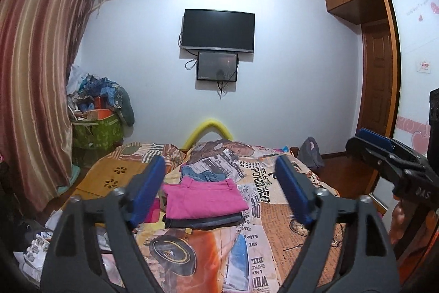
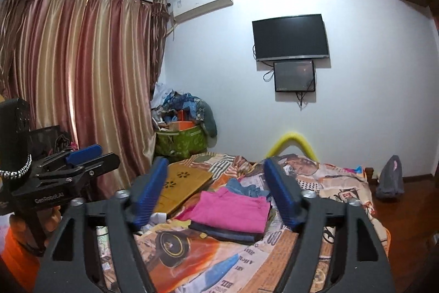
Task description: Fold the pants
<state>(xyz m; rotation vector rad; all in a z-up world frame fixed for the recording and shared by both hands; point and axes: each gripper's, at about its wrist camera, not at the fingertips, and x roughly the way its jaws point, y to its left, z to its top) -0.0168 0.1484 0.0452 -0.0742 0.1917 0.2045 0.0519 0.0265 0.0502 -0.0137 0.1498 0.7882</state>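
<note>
Looking along the left gripper [image 1: 221, 183], I have its blue fingers [image 1: 149, 191] spread wide with nothing between them, raised above the bed [image 1: 301, 210]. The pink pants [image 1: 204, 198] lie folded flat on top of a small stack, over dark folded pants [image 1: 203, 221], with a crumpled blue denim pair [image 1: 204, 173] just behind. The fold looks finished to me, so I judge the next job is either squaring the pile or fetching the denim. To do it well I would come in low at the waistband, pinch a single layer at each corner, and lift both sides evenly so the cloth does not drag the stack askew. The bedcover is a busy newsprint pattern, soft and wrinkled, so fabric may catch on it. A dark TV [image 1: 218, 29] hangs on the far wall, striped curtains [image 1: 35, 89] at the left.

From the right gripper [image 2: 216, 191], the fingers [image 2: 279, 192] are likewise wide apart and empty, framing the same pink pile [image 2: 233, 213]. The other gripper [image 2: 82, 153] shows at the left edge, side-on. A wooden board [image 2: 181, 186] lies on the bed beside the stack, and a cluttered green bag [image 2: 182, 142] fills the corner.
</note>
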